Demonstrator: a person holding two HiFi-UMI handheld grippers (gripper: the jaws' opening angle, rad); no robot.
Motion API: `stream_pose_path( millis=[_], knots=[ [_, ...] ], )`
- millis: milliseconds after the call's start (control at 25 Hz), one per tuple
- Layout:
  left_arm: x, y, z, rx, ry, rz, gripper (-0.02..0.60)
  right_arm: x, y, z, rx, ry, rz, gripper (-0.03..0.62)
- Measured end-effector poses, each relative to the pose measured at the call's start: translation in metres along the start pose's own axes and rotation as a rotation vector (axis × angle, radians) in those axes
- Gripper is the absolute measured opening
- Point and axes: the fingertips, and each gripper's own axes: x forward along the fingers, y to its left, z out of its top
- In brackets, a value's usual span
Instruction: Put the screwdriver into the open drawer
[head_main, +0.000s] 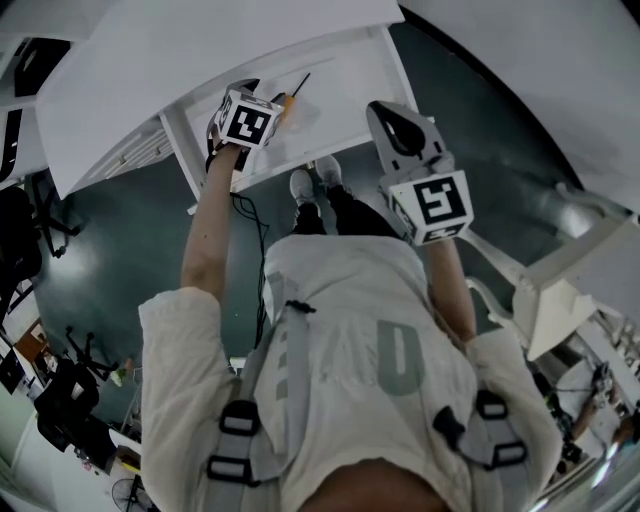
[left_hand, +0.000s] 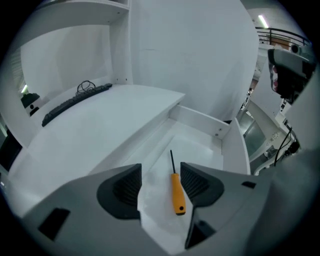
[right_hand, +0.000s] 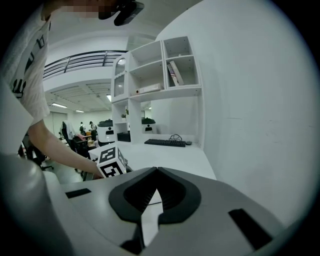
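Note:
The screwdriver (head_main: 290, 97), orange handle and thin black shaft, lies on the floor of the open white drawer (head_main: 352, 62). My left gripper (head_main: 258, 100) hovers just over it. In the left gripper view the jaws stand apart, and the screwdriver (left_hand: 176, 189) rests below them, close to the right jaw and free of both. The drawer wall (left_hand: 200, 120) closes off the far end. My right gripper (head_main: 388, 112) hangs outside the drawer's right side, above the floor. Its tips meet in the right gripper view (right_hand: 156, 172) with nothing between them.
The white desk top (left_hand: 100, 130) lies left of the drawer, with a black keyboard (left_hand: 75, 102) and cable at its back. White shelves (right_hand: 155, 75) stand on the desk. Dark floor and the person's feet (head_main: 312, 180) lie below the drawer front.

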Motion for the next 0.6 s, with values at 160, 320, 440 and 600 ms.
stream_pose_path(
  millis=[160,320,440,600],
  knots=[
    [-0.029,0.005,0.037,0.003,-0.105,0.029,0.238,0.006,0.004,0.029,-0.05,-0.059,0.014,0.005],
    [-0.072,0.019,0.071,0.004,-0.21,0.074,0.215,0.015,0.012,0.055,-0.094,-0.11,0.034,0.005],
    [-0.117,0.035,0.098,-0.008,-0.315,0.145,0.181,0.021,0.018,0.07,-0.116,-0.144,0.049,0.005],
    [-0.188,0.047,0.13,-0.029,-0.506,0.252,0.146,0.029,0.029,0.087,-0.136,-0.18,0.072,0.005]
  ],
)
